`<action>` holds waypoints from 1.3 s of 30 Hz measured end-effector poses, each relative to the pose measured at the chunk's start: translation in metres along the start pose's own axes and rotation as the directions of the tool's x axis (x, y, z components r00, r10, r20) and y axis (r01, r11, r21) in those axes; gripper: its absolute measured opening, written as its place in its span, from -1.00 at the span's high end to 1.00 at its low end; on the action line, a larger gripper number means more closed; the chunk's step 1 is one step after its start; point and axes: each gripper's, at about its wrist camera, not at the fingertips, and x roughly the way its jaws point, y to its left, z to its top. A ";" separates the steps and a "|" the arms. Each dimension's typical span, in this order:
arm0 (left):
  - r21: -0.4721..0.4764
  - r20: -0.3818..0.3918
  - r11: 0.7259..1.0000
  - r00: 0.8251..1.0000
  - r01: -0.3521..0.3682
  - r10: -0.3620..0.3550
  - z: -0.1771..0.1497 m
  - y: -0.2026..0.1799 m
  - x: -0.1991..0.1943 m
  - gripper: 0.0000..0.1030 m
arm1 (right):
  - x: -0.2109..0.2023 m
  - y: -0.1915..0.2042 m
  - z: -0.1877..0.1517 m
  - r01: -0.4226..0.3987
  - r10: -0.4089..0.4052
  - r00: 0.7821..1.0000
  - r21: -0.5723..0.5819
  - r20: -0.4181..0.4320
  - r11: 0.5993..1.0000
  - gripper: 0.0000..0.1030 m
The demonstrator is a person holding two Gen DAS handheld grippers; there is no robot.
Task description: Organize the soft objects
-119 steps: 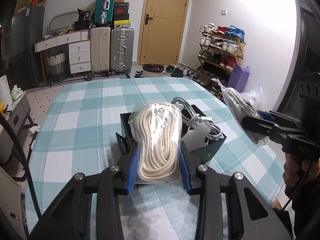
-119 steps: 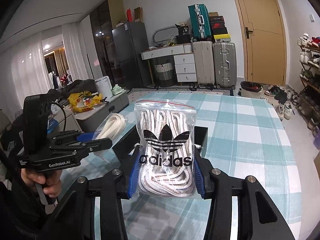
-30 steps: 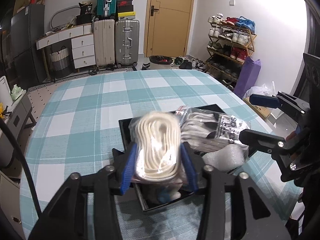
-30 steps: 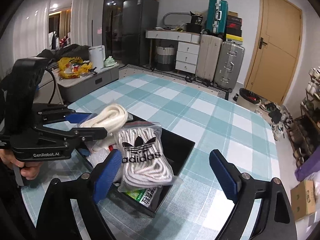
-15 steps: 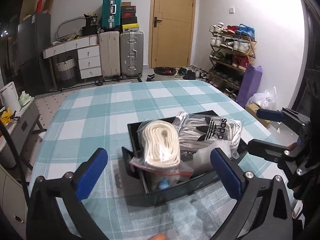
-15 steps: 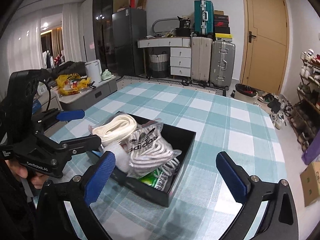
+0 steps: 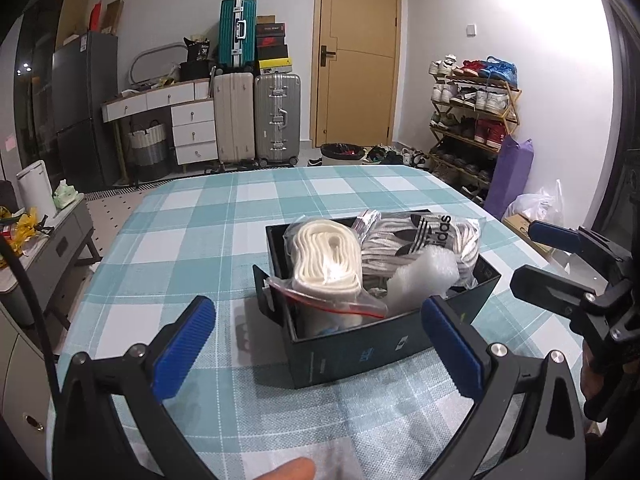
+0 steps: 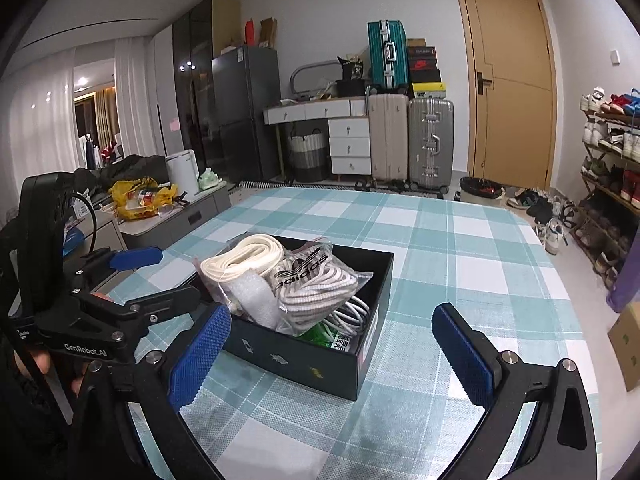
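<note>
A black box (image 7: pixel 360 350) (image 8: pixel 312 356) stands on the checked tablecloth. In it lie a clear bag of cream rope (image 7: pixel 326 260) (image 8: pixel 244 258), an adidas bag of grey-white laces (image 7: pixel 420 240) (image 8: pixel 316 284), a white foam piece (image 7: pixel 424 276) (image 8: pixel 256 296) and white cables (image 8: pixel 356 314). My left gripper (image 7: pixel 320 344) is open and empty, just in front of the box. My right gripper (image 8: pixel 332 360) is open and empty, close to the box's near side; it also shows in the left wrist view (image 7: pixel 544 260).
The teal checked table (image 7: pixel 180 240) reaches far behind the box. Suitcases (image 7: pixel 256 116), drawers and a door stand at the back wall. A shoe rack (image 7: pixel 472 120) is at the right. A low cabinet (image 8: pixel 176 216) with clutter stands left of the table.
Both grippers let go of their bags, which now lie in the box. Both have opened wide and drawn back from the box, with a little more retreat in the last half second.
</note>
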 end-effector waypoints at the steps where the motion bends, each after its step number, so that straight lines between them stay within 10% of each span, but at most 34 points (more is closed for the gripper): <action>1: -0.007 0.006 1.000 1.000 -0.005 0.005 -0.002 -0.001 0.001 -1.00 | -0.001 0.001 -0.002 0.004 -0.004 1.000 -0.005 0.003 1.000 -0.99; 39: -0.035 0.060 0.998 0.997 -0.042 0.045 -0.015 0.006 0.002 -1.00 | -0.007 -0.002 -0.023 0.032 -0.033 0.997 0.010 0.065 0.999 -0.99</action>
